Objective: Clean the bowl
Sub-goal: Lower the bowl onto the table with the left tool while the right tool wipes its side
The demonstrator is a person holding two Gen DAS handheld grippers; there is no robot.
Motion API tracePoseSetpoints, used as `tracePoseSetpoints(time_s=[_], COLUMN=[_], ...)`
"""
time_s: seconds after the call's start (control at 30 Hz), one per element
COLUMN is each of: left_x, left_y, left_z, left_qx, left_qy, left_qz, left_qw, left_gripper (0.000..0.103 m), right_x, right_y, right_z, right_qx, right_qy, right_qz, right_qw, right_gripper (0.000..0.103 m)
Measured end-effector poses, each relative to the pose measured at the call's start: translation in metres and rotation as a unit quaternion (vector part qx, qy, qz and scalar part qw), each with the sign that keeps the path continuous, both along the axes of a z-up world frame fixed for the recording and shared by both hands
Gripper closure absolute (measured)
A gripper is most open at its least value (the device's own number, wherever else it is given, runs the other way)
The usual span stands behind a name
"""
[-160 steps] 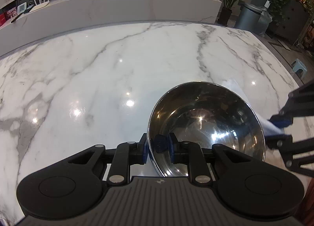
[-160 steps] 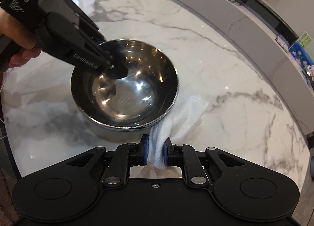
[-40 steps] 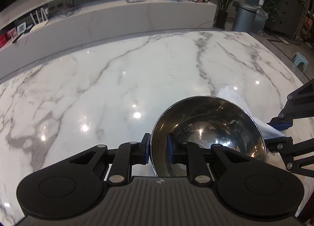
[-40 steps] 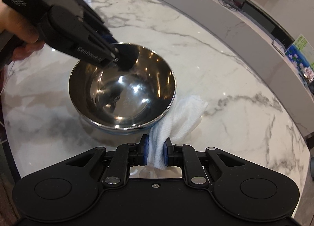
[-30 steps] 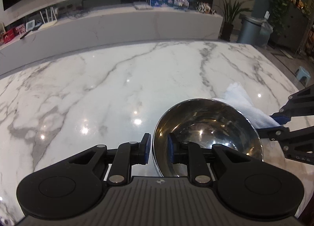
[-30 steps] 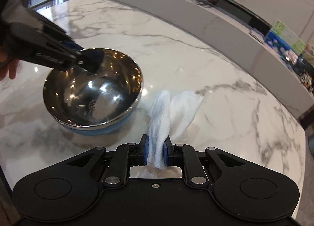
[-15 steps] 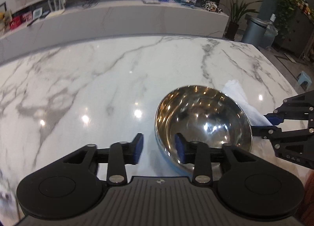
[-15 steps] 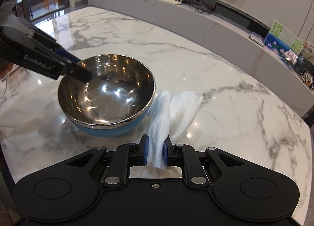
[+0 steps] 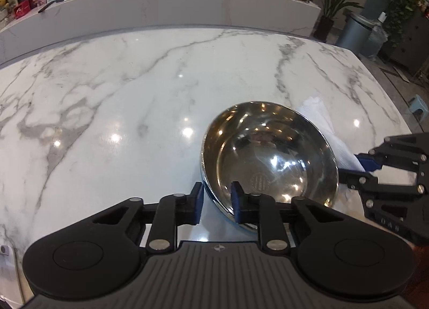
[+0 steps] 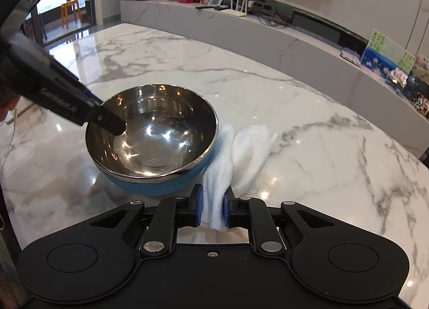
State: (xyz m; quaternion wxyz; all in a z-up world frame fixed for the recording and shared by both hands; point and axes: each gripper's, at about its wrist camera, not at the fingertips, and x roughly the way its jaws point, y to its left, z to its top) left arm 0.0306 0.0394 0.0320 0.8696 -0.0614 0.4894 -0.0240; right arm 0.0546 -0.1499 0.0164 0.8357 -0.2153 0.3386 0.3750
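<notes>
A steel bowl [image 9: 268,159] with a blue outside [image 10: 161,185] rests on the marble table. My left gripper [image 9: 215,199] closes its jaws onto the bowl's near rim, one pad inside and one outside; in the right wrist view it [image 10: 107,121] reaches in over the left rim. My right gripper [image 10: 211,207] is shut on a folded white cloth [image 10: 241,153], which lies on the table against the bowl's right side. In the left wrist view the cloth [image 9: 321,118] shows behind the bowl, with the right gripper [image 9: 367,167] at the right edge.
The marble table [image 9: 134,94] stretches wide to the left and beyond the bowl. A long marble ledge [image 9: 187,3] with a router and pictures runs behind it. A plant and a bin [image 9: 356,33] stand off the far right corner. A person's hand [image 10: 5,105] shows at the left edge.
The left jaws opened off the bowl's rim half a second ago and are now back on it. The bowl went from tilted to level. The right gripper kept the cloth.
</notes>
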Motion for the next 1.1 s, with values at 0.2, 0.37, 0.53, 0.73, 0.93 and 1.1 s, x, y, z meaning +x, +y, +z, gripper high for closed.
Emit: tracePoseSetpoints(time_s=[0.2,0.37,0.53,0.73,0.93,1.1], left_x=[0.009,0.011,0.009,0.003,0.003,0.007], left_y=[-0.001,-0.003,-0.003,-0.002,-0.004,-0.009], left_z=[0.000,-0.001,0.004,0.008,0.003,-0.001], left_qx=[0.009,0.013,0.008,-0.010,-0.010,0.011], left_qy=[0.003,0.005,0.000,0.001,0.007,0.011], left_qz=[0.015,0.020,0.031,0.036,0.032,0.029], left_qw=[0.9998,0.9997,0.9995,0.9993,0.9994,0.9995], left_gripper=[0.089,0.089,0.080,0.069,0.079,0.082], right_x=[0.001,-0.001,-0.005,-0.008,-0.007,-0.009], right_y=[0.001,0.004,-0.002,-0.010,-0.009,-0.007], right_z=[-0.008,-0.017,-0.012,0.002,0.002,-0.002], right_qx=[0.001,-0.011,-0.002,0.016,0.025,0.028], right_qy=[0.006,0.019,0.007,-0.013,-0.023,-0.013], right_qz=[0.008,0.014,-0.013,-0.018,-0.001,-0.001], right_qw=[1.000,1.000,1.000,1.000,0.999,1.000], right_gripper=[0.090,0.090,0.090,0.090,0.090,0.090])
